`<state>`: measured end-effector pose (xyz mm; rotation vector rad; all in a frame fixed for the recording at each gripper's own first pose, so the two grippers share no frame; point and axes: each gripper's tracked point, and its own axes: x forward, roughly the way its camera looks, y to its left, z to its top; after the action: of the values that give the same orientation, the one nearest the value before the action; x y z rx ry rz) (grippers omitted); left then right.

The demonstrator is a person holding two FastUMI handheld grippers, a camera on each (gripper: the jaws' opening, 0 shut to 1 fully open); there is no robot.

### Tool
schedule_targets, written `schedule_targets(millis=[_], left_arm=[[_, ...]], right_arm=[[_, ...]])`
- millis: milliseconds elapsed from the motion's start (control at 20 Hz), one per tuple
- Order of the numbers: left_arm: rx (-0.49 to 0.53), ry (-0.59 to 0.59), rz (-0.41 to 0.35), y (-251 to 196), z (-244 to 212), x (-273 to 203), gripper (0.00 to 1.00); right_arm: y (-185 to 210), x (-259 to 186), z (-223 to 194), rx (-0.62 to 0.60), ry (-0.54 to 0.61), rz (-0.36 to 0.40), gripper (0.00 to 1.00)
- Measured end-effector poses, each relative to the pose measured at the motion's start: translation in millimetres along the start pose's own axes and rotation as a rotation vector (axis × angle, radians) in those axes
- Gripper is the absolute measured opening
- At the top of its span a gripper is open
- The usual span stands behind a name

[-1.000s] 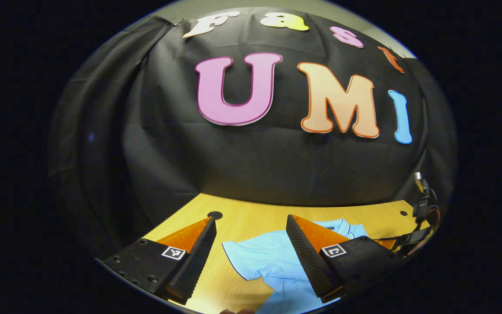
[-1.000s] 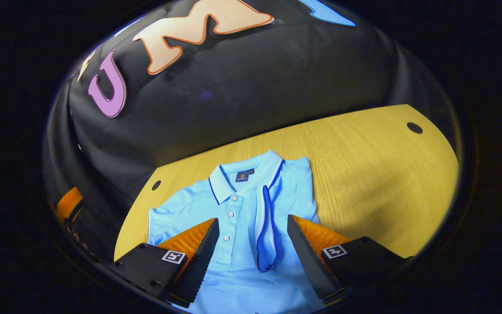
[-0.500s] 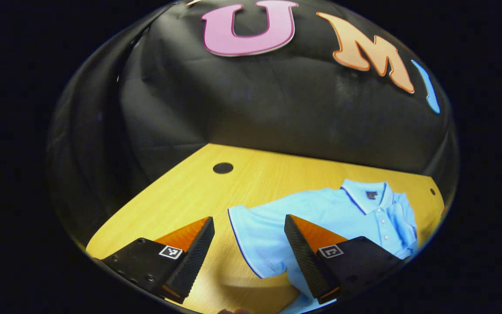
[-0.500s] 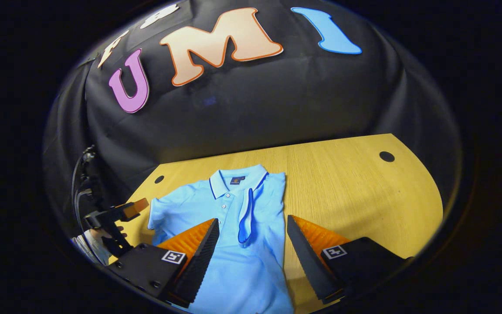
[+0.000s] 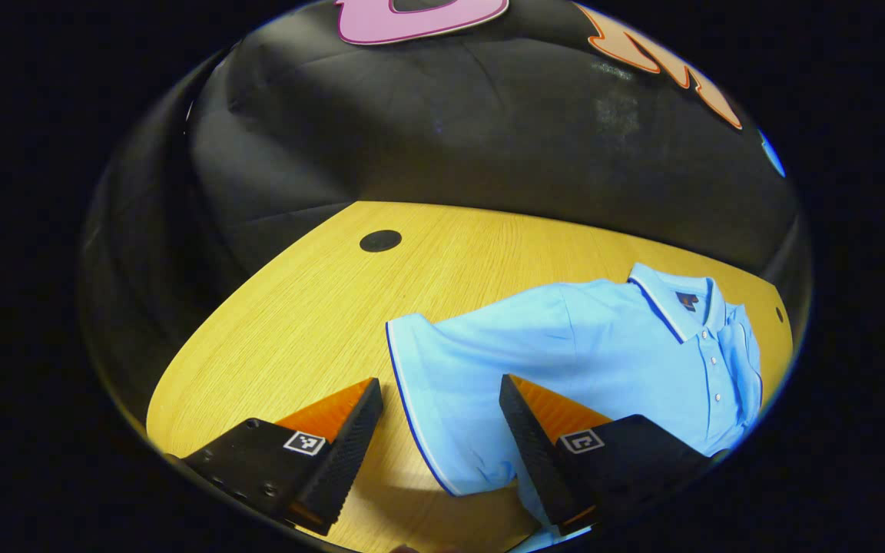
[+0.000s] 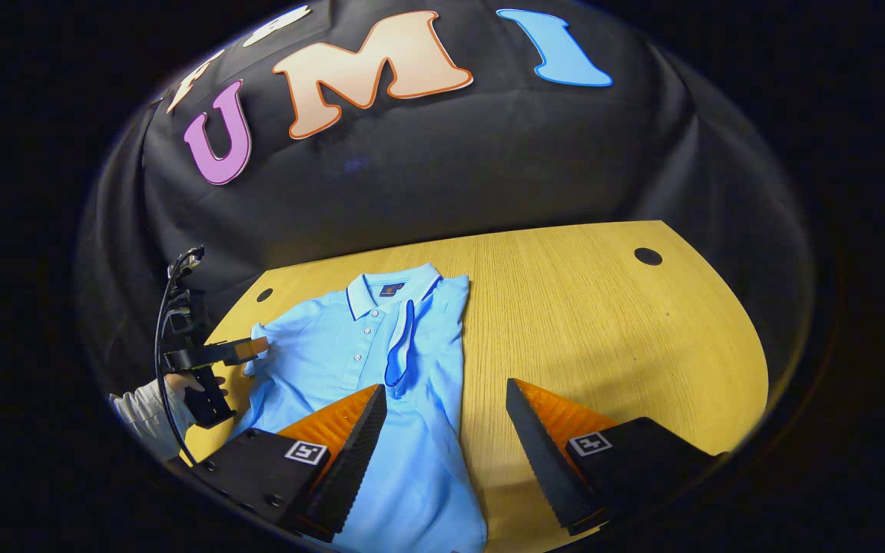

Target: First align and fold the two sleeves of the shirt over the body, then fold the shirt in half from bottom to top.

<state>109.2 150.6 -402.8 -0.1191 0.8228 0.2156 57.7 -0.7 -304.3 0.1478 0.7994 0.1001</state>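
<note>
A light blue polo shirt (image 6: 335, 361) lies face up on the wooden table (image 6: 604, 322), collar (image 6: 389, 288) toward the wall. One sleeve (image 6: 402, 346) is folded over the body beside the button placket. The other sleeve (image 5: 450, 384) lies spread flat, its dark-trimmed cuff between the open fingers of my left gripper (image 5: 439, 395), which hovers just above it. My right gripper (image 6: 446, 395) is open over the shirt's edge and bare wood, holding nothing. The right gripper view also has the left gripper (image 6: 246, 349) at the spread sleeve, held by a hand (image 6: 181, 382).
Round holes sit in the table top (image 5: 379, 240) (image 6: 648, 256) (image 6: 264, 295). Black cloth walls close off the back and sides. Bare wood stretches to the right of the shirt (image 6: 604, 346). A cable (image 6: 170, 307) rises from the left gripper.
The left gripper has tipped down and come close over the spread sleeve. The right gripper has drawn back and to the right, off the folded sleeve.
</note>
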Motion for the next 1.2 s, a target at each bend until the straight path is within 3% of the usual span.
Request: schedule_targets(millis=[100,250,300,350,400,600,900,1150,1200], left_arm=[[-0.008,-0.003,-0.016,0,2,5,0.84],[-0.033,-0.013,-0.065,-23,0,8,0.35],[-0.051,-0.017,-0.07,-25,1,10,0.26],[-0.068,-0.022,-0.065,-25,2,10,0.06],[-0.079,-0.026,-0.059,-25,3,10,0.01],[-0.148,-0.058,-0.08,-40,20,-1,0.0],[-0.023,-0.112,-0.246,-115,47,-38,0.01],[0.126,-0.082,-0.351,-186,25,-45,0.0],[0.152,-0.069,-0.362,-197,16,-44,0.0]], right_arm=[[5,-3,-1,0.007,0.005,0.02,0.98],[7,-8,-1,0.005,0.006,0.04,0.98],[4,-10,0,-0.004,-0.003,0.035,0.98],[4,-13,2,-0.008,-0.012,0.034,0.98],[4,-15,3,-0.007,-0.017,0.038,0.98],[-5,-26,7,-0.019,-0.05,0.03,0.98],[-8,-37,5,0.0,-0.071,0.029,0.98],[-11,-33,-1,0.016,-0.067,0.017,0.98],[-10,-32,-2,0.024,-0.065,0.017,0.93]])
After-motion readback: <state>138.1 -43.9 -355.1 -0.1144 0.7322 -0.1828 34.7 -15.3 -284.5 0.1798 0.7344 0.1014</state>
